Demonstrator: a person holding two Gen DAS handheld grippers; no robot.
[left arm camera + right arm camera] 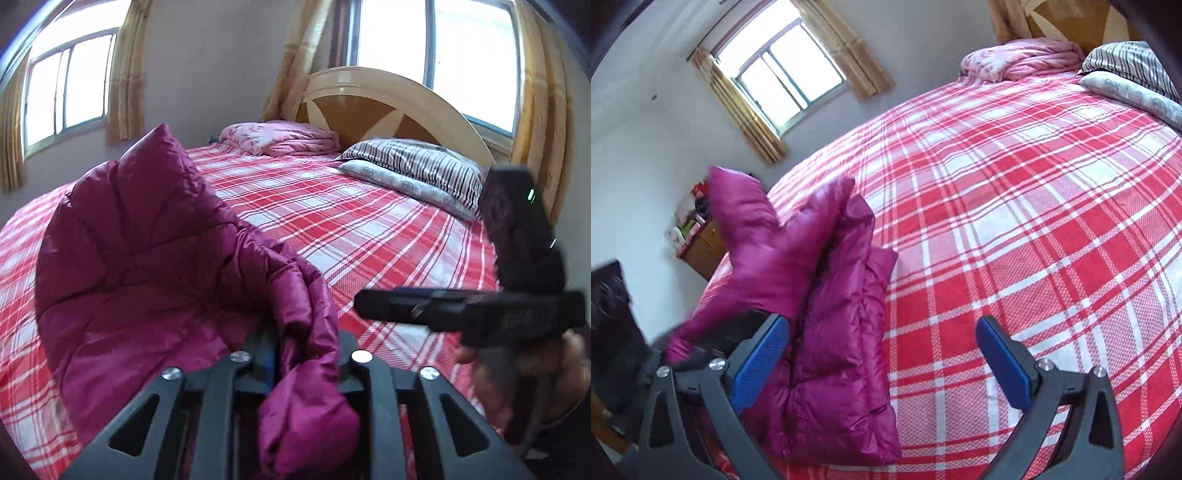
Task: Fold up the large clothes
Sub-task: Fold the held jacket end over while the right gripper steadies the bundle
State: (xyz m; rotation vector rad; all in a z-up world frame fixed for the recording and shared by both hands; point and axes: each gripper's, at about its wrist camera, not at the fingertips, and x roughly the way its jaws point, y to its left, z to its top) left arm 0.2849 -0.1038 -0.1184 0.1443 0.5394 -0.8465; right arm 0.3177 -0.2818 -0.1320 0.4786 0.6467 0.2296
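Red-and-white plaid bedding [1015, 221] is spread over the whole bed, backed by a curved wooden headboard [388, 107]. Curtained windows [70, 77] are seen on the walls behind. A magenta puffer jacket [147, 258] is lifted partly off the bed's near left side, one quilted panel raised in the air, the rest bunched on the plaid. A striped pillow [417, 166] is stacked on a pale one by the headboard, beside a folded pink quilt [284, 138]. A fold of the jacket is seen between the narrowly parted fingers of the left gripper [295, 354]. The right gripper [882, 362] is spread wide, nothing pinched, just beside the jacket's edge.
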